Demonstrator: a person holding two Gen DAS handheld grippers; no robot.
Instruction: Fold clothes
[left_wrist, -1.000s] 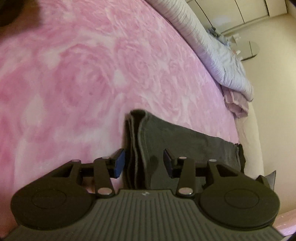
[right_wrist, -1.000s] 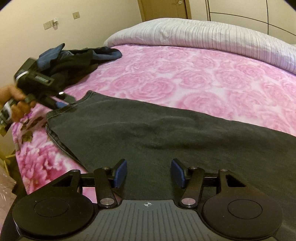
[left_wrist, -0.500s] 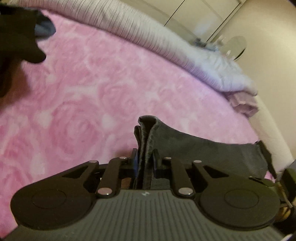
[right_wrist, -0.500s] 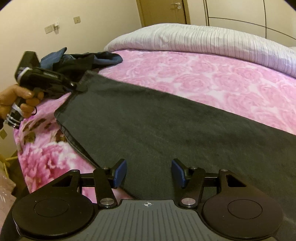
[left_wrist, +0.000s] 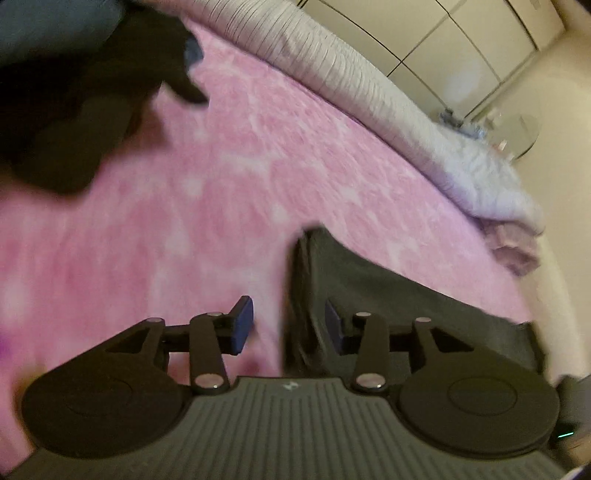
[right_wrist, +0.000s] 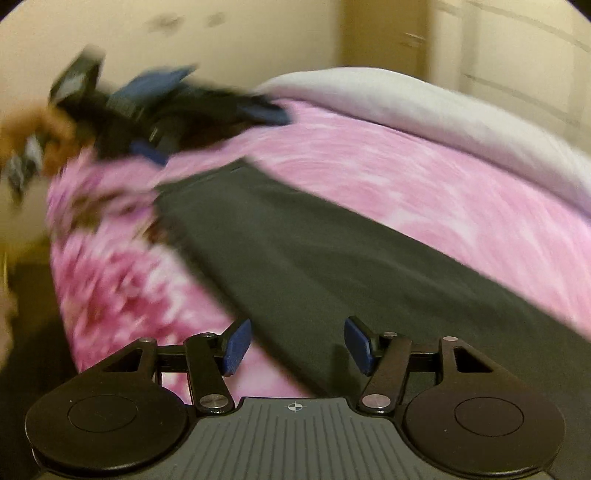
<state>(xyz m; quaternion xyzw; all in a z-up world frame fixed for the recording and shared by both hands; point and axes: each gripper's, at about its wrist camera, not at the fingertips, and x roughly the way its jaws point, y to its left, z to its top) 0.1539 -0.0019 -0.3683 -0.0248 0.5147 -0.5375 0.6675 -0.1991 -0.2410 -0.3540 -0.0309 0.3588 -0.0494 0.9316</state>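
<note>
A dark grey garment (right_wrist: 314, 266) lies stretched along the pink rose blanket (right_wrist: 424, 184). Its folded end (left_wrist: 306, 266) stands up between the fingers of my left gripper (left_wrist: 288, 323). That gripper's jaws are opening, and the left pad (left_wrist: 242, 321) is clear of the cloth. My right gripper (right_wrist: 297, 347) hovers over the garment's near edge. Its jaws are opening too, with the cloth below them and nothing pinched. In the blurred right wrist view, a hand (right_wrist: 48, 125) holds the left gripper at the garment's far corner.
A heap of dark and blue clothes (left_wrist: 74, 92) (right_wrist: 221, 107) sits just beyond the garment's end. A pale striped quilt (left_wrist: 369, 85) (right_wrist: 424, 107) runs along the bed's far side, with wardrobe doors (left_wrist: 443, 37) behind. The bed's edge (right_wrist: 74, 295) drops off at the left.
The left gripper shut on the folded end, pulled it up the bed towards the clothes heap, and has now come open. The right gripper has rolled, which tilts its view.
</note>
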